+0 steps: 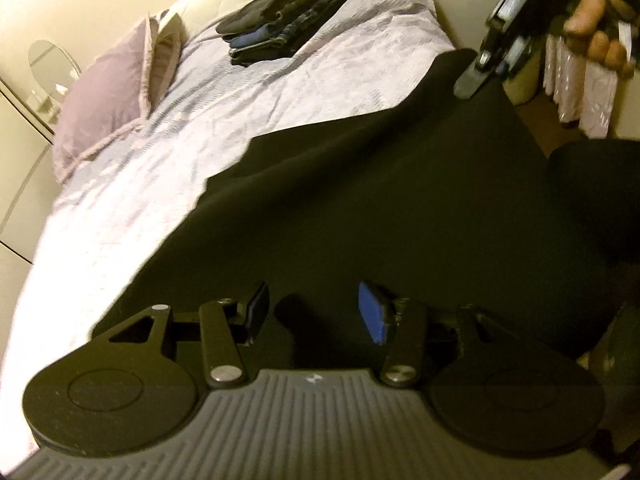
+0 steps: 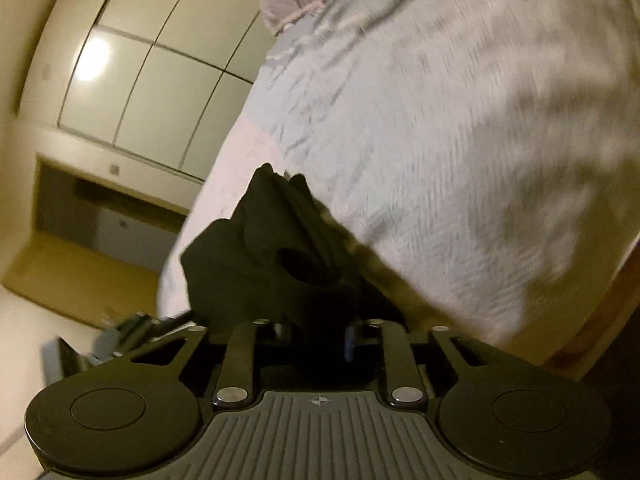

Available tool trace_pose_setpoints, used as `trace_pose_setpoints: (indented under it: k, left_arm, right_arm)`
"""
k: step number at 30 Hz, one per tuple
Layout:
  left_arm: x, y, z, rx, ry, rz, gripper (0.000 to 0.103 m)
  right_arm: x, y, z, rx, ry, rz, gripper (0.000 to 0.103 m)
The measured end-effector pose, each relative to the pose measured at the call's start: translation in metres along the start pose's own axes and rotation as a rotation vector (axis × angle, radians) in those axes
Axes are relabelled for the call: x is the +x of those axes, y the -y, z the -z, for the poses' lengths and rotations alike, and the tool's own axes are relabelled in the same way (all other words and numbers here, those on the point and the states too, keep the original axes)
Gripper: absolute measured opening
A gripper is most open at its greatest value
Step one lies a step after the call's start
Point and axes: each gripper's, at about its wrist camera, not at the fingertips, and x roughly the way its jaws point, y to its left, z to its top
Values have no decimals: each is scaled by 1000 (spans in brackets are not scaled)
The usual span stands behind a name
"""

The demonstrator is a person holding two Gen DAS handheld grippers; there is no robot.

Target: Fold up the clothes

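1. Black garment [image 1: 360, 184] lies spread over the lower right part of the bed [image 1: 168, 168], filling the middle of the left wrist frame.
2. Left tongs [image 1: 316, 316] hover just over the cloth at the bottom of that frame, jaws standing apart with nothing pressed between the blue pads [image 1: 372, 316].
3. Right tongs [image 2: 316, 340] have a bunched wad of the same black garment [image 2: 272, 256] between their jaws at lower centre of the right wrist frame; the cloth hides the pads, so a firm pinch cannot be told.
4. In the left view's upper right, the right tongs [image 1: 476, 76] meet the garment's far corner, a hand [image 1: 600, 20] holding them.
5. Folded dark clothes [image 1: 288, 20] sit stacked at upper centre, a lilac pillow [image 1: 108, 92] at upper left.
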Motion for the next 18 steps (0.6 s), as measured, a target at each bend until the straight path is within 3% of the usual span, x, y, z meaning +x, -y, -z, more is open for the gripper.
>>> trace_pose_setpoints:
  k: [1,5,7,9,10,13,16,18]
  left_arm:
    - [-6,-2,3,7,-2,-14,46]
    - [-22,-11,19,59,-37,-82,46]
    - [-26,-9,30,152,-61,-131,48]
    - [-24,-1,42,283,-82,-185,54]
    - [-20,4,49,365,-94,-216,56]
    - [-7,18,65,571,-105,-273,63]
    - [5,29,77,699,-79,-296,68]
    - [13,33,85,746,-57,-305,71]
  right_arm:
    - [-6,-5,2,-48,12,35,42]
    - [-15,-48,22,-329,70,166,44]
    - [-11,-77,40,-506,106,201,44]
    - [-1,-105,65,-670,113,180,45]
    - [4,-120,77,-740,101,158,47]
    - [34,-160,120,-962,30,104,76]
    - [73,-190,170,-1210,-34,85,78]
    - [102,-200,203,-1400,-93,116,78]
